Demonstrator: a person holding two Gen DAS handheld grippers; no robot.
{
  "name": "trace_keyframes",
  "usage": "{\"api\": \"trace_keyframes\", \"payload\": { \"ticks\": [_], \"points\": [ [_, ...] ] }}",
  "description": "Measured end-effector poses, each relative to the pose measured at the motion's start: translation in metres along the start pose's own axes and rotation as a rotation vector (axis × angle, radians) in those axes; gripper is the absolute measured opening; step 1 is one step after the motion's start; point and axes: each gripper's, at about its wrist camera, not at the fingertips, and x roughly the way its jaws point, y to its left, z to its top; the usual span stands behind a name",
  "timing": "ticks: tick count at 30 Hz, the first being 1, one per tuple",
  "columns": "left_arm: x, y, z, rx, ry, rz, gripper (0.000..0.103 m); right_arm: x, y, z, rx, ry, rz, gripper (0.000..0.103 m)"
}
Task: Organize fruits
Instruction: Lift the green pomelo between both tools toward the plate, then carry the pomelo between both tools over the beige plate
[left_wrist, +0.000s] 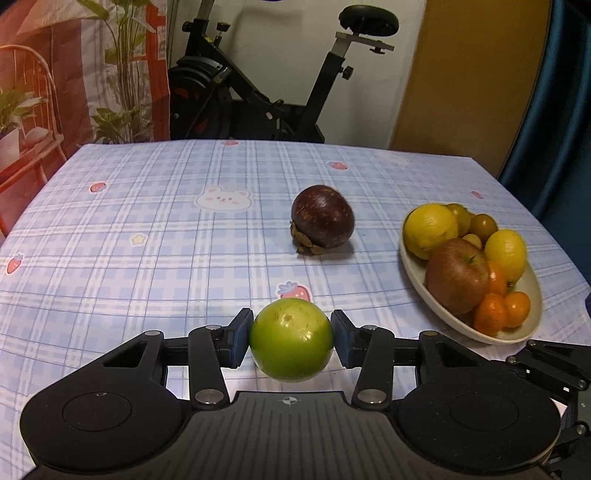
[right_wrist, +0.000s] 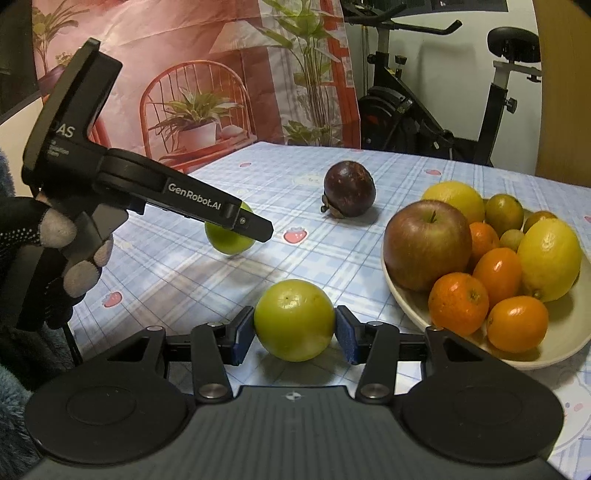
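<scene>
Each gripper clamps a green fruit, left gripper (left_wrist: 291, 338) on one (left_wrist: 291, 339), right gripper (right_wrist: 294, 334) on another (right_wrist: 294, 319), presumably bound for the bowl (right_wrist: 413, 306) at the tabletop's right edge.

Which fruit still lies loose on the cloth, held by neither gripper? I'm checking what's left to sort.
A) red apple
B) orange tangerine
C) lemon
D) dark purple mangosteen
D: the mangosteen sits alone on the tablecloth, while each gripper, left and right, clamps a green fruit; the rest fill the bowl.
</scene>
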Motion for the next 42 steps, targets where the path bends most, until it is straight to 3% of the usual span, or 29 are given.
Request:
{"api": "trace_keyframes", "payload": {
  "ticks": [24,32,42],
  "points": [
    [-0.039,-0.051,0.024,0.123,-0.092,-0.072,0.048,-0.053,-0.03,0.012,0.094,-0.175,-0.119,0.049],
    [-0.03,-0.081,0.039,0.192,-0.109,-0.141,0.048,-0.071,-0.058,0.016,0.146,-0.216,-0.198,0.049],
    [0.005,-0.122,0.053,0.256,-0.09,-0.197,0.049,-0.083,-0.099,0.0,0.227,-0.182,-0.322,0.049]
  ]
}}
